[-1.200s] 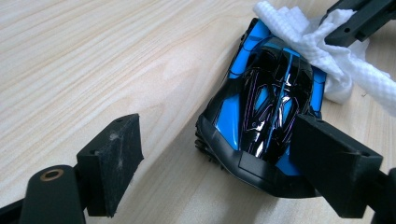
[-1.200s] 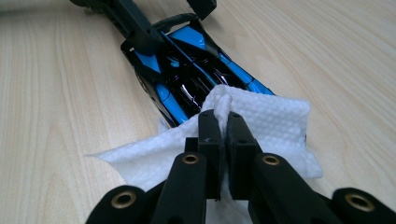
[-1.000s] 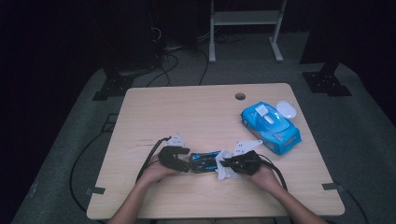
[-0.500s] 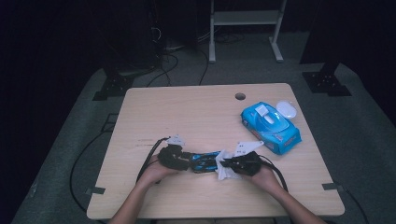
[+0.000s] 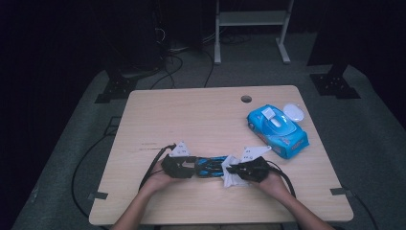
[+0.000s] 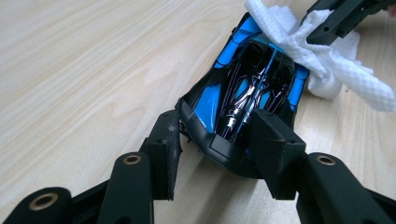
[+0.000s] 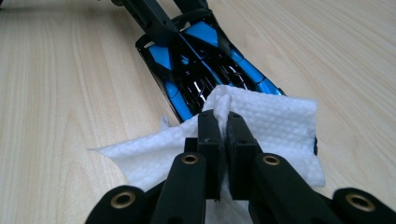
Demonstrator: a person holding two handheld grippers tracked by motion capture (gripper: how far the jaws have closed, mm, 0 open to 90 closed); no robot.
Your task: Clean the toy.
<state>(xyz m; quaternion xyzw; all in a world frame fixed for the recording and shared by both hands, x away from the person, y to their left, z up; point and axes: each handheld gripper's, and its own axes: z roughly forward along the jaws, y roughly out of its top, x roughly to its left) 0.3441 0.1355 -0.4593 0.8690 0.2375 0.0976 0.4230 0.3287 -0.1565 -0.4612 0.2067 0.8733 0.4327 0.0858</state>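
Observation:
A blue and black toy car (image 5: 210, 166) lies lengthwise on the wooden table (image 5: 201, 120) between my two grippers. My left gripper (image 6: 219, 135) has just been closing, and its pads now press both sides of the car's (image 6: 247, 93) near end. My right gripper (image 7: 223, 126) is shut on a pinched fold of a white wipe (image 7: 275, 126). The wipe drapes over the opposite end of the car (image 7: 201, 70). In the high view the left gripper (image 5: 191, 167) and the right gripper (image 5: 230, 170) face each other near the table's front edge, with the wipe (image 5: 232, 178) bunched between them.
A blue pack of wipes (image 5: 277, 127) lies at the right of the table, with a white oval lid (image 5: 294, 112) beside it. A cable hole (image 5: 246, 99) sits near the far edge. Gripper cables trail off the front on both sides.
The left gripper's jaws have drawn in onto the car's end. Both hands and the wipe stay about where they were.

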